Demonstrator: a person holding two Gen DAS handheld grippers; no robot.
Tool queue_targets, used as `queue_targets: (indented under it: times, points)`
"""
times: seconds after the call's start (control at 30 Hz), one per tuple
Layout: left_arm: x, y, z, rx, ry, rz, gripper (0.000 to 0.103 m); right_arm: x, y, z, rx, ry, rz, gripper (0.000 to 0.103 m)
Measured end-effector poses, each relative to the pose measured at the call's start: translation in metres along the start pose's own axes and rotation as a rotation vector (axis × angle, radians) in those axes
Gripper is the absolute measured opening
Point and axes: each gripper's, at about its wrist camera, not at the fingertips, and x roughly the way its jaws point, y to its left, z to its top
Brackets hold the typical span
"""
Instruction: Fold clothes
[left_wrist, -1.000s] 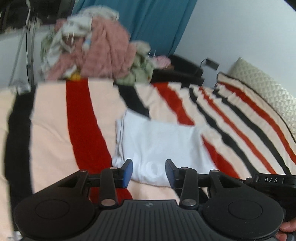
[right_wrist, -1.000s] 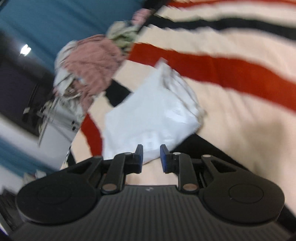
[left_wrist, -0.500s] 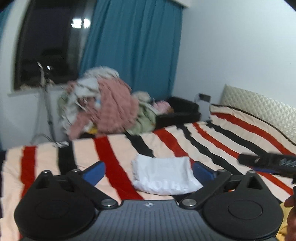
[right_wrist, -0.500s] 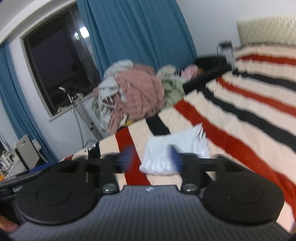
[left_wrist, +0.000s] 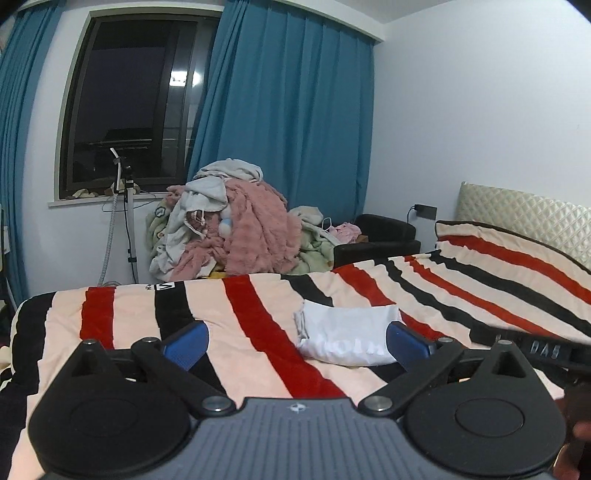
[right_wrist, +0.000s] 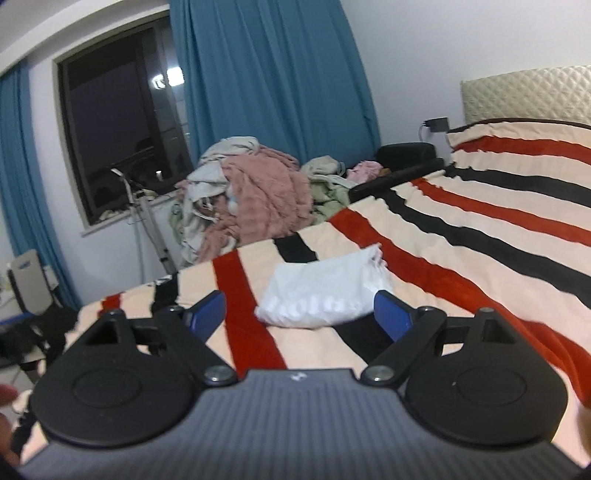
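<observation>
Left wrist view. The left gripper (left_wrist: 297, 341) is held above the striped blanket (left_wrist: 255, 343), its blue-padded fingers (left_wrist: 186, 343) spread wide apart with nothing between them. The folded white garment (left_wrist: 345, 334) lies flat on the blanket, ahead of the gripper and nearer its right-hand finger, whose pad overlaps the garment's right corner in the picture; contact cannot be confirmed. Grey lettering on the garment's near face is upside down and not legible. At the right edge a black bar, part of the right gripper (left_wrist: 532, 345), crosses the frame, cut off, with raised letters reading "DAS" in mirror or inverted form. A small white label with a dark mark sits on the blanket's far edge; its text is too small to read. Beyond the bed a clothes pile (left_wrist: 236, 229) of pink, grey and green items stands before the blue curtain (left_wrist: 291, 122); its base is hidden by the bed edge. The window (left_wrist: 129, 107) is dark.

Right wrist view. This picture is slightly blurred. The right gripper (right_wrist: 299, 314) likewise has its fingers (right_wrist: 391, 314) wide apart and empty. The white garment (right_wrist: 325, 288) lies on the blanket (right_wrist: 461, 251) just ahead, between the two fingers in line of sight. White lettering on its front fold is smeared and unreadable. The quilted headboard (right_wrist: 524, 92) is cut off at right.
</observation>
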Motion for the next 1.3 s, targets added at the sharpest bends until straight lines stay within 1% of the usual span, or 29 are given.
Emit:
queue_targets:
  times: [0.07,0.2,0.33,0.43,0.57,0.7,0.87,1.03,1.3]
  points:
    - [0.002,0.003,-0.004,-0.004,-0.006,0.011,0.103,0.003,0.002,-0.01,-0.008,-0.003,-0.019,0.089]
    - [0.005,0.004,-0.013,0.012,-0.001,0.037,0.103,0.003,0.011,-0.021,-0.046,-0.049,-0.016,0.089]
    - [0.014,0.004,-0.022,0.046,0.005,0.065,0.103,0.008,0.014,-0.032,-0.055,-0.061,-0.02,0.088]
    - [0.021,0.007,-0.031,0.047,0.008,0.094,0.103,0.012,0.017,-0.037,-0.084,-0.062,-0.037,0.088]
    - [0.027,0.01,-0.044,0.031,0.037,0.095,0.103,0.013,0.019,-0.039,-0.099,-0.053,-0.039,0.088]
    - [0.034,0.007,-0.051,0.052,0.05,0.094,0.103,0.012,0.02,-0.041,-0.116,-0.059,-0.054,0.088]
    - [0.039,0.008,-0.053,0.048,0.058,0.09,0.103,0.015,0.025,-0.044,-0.15,-0.045,-0.064,0.088]
    - [0.041,0.014,-0.052,0.027,0.058,0.105,0.103,0.016,0.028,-0.046,-0.171,-0.037,-0.067,0.088]
    - [0.043,0.015,-0.051,0.018,0.063,0.119,0.103,0.016,0.026,-0.045,-0.168,-0.035,-0.067,0.088]
